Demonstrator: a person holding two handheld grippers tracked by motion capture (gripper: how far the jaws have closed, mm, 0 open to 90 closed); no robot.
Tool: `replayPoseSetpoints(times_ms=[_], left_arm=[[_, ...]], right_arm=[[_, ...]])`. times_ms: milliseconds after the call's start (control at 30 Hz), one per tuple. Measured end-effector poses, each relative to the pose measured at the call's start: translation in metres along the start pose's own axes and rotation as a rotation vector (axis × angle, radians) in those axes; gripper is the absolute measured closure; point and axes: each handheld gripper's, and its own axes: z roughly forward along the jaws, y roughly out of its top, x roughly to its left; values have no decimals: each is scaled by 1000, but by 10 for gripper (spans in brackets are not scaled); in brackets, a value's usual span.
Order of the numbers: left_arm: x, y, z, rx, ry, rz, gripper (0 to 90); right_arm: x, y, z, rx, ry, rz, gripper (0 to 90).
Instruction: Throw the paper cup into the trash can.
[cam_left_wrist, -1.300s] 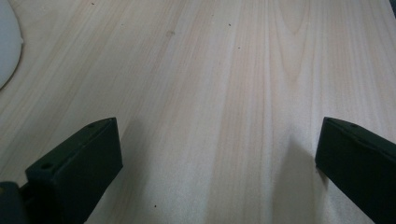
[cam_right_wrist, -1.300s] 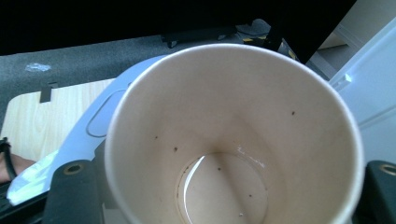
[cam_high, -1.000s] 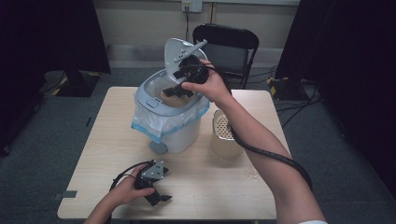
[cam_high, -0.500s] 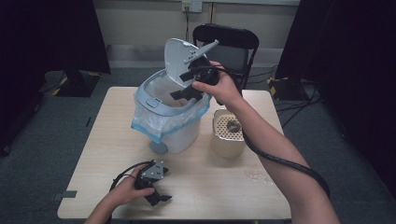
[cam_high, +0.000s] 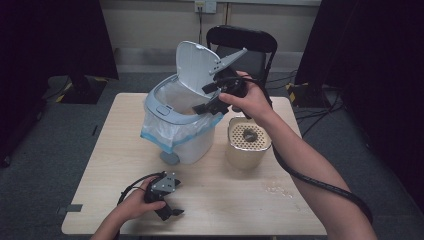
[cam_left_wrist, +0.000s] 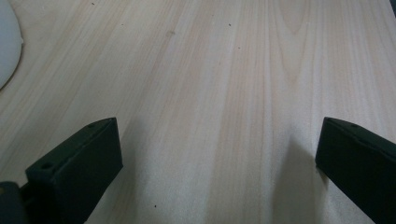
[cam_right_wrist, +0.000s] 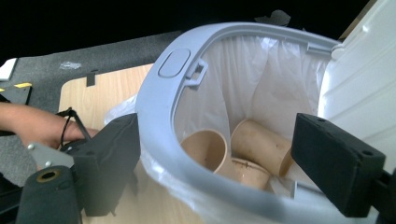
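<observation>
High view: my right hand-held gripper (cam_high: 210, 97) hangs over the near rim of the bin (cam_high: 165, 112), its jaws apart with nothing between them. The bin's lid (cam_high: 196, 62) stands tipped up at the back, so the mouth is clear for dropping things in, and the liner bag (cam_high: 170, 137) is folded out over the rim so it stays in place. In the right gripper view I look straight down into it: paper cups (cam_right_wrist: 233, 151) lie on their sides at the bottom, touching one another. Just right of the bin on the bench (cam_high: 300, 210) stands a tan canister (cam_high: 248, 145) with a perforated top, near enough to reach next, I judge. My left hand-held gripper (cam_high: 167, 212) rests low at the bench's near edge, jaws wide apart over bare wood, parked out of the way.
</observation>
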Motion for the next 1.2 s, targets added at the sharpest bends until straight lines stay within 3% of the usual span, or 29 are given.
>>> replayPoseSetpoints(times_ms=[533,933,1200], left_arm=[[0,0,0,0,0,-1,0],[0,0,0,0,0,-1,0],[0,0,0,1,0,0,0]], right_arm=[[-3,-21,-20,28,-30,14,157],[-28,-30,-29,31,-83,58,157],[-44,-29,-24,30,-108,85,158]])
